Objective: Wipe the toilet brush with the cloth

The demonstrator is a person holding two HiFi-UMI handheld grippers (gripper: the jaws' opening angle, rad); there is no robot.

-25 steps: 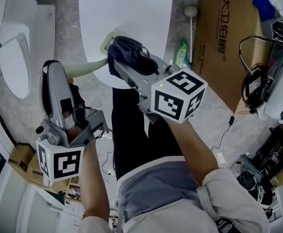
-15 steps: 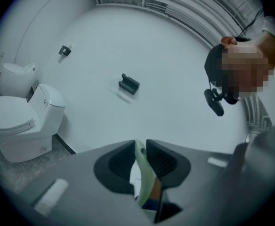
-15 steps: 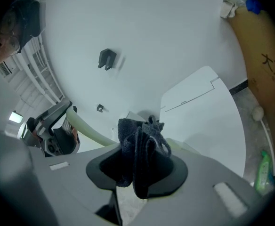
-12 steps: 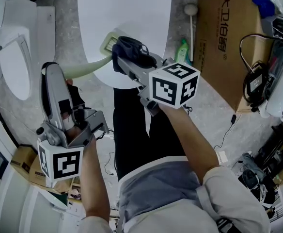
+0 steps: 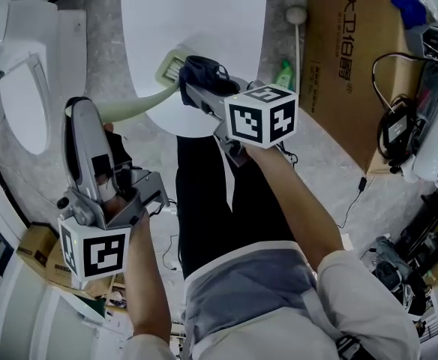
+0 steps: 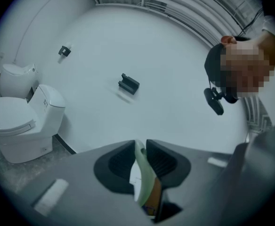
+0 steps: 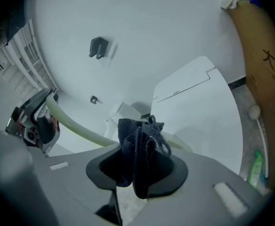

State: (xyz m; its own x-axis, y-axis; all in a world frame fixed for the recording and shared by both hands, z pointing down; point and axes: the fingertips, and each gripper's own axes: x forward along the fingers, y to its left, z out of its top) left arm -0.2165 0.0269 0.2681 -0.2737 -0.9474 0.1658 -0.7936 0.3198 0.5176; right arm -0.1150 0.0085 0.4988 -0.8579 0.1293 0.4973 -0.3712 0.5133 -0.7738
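Bathroom, 大卫伯爵 box (image 5: 348, 66); L gripper (image 6: 140, 146) jaws nip toilet brush (image 5: 133, 109), R gripper (image 7: 138, 169) jaws nip cloth (image 7: 137, 139).

The cloth (image 7: 140, 140) was dark, coarse-woven and matt. The toilet brush (image 5: 133, 105) handle was smooth, pale green plastic. The left gripper (image 6: 141, 147) and right gripper (image 7: 138, 168) had matt grey plastic shells. At two o'clock, the cardboard box (image 5: 339, 66) looked dull brown; at ten, the toilet (image 5: 24, 88) glossy white.

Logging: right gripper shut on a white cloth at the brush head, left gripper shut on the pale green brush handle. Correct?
Not white: the right gripper view shows the cloth in the right gripper is dark. The rest holds: left gripper shut on the pale green brush handle.
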